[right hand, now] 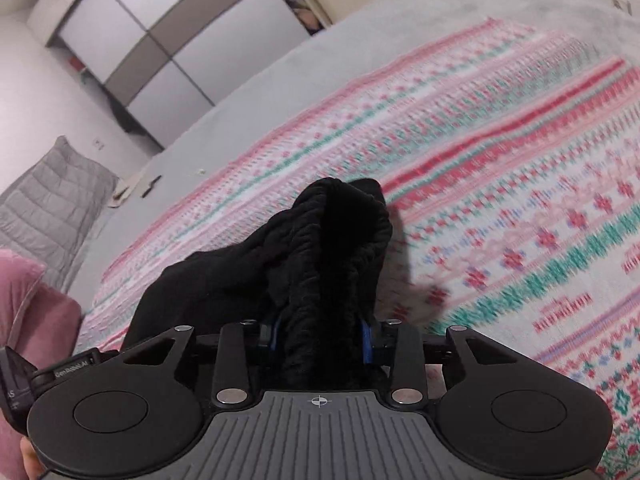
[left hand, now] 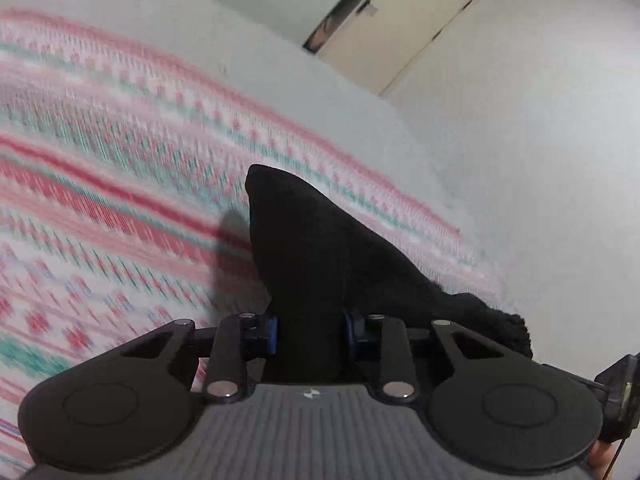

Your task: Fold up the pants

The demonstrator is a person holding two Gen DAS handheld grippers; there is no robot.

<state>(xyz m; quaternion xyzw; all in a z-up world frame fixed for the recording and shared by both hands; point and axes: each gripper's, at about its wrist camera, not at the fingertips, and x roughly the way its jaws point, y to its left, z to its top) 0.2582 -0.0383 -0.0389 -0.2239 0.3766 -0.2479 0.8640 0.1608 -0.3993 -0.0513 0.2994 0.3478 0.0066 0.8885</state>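
with black pants (left hand: pixel 320 248) pinched in both claws, left gripper (left hand: pixel 310 334) and right gripper (right hand: pixel 320 334) each clamp a bunched edge above the patterned blanket (left hand: pixel 120 200). step looks like lift-and-spread; next calls for pulling apart. grey bedsheet (right hand: pixel 248 92) edge lies beyond, room ahead.

The pants (left hand: pixel 316 248) lie on a blanket (left hand: pixel 120 184) spread over a bed (left hand: pixel 500 168), bunched between each gripper's fingers. In the right view a pillow (right hand: pixel 44 204) lies far left and a wardrobe (right hand: pixel 152 40) stands beyond the bed.
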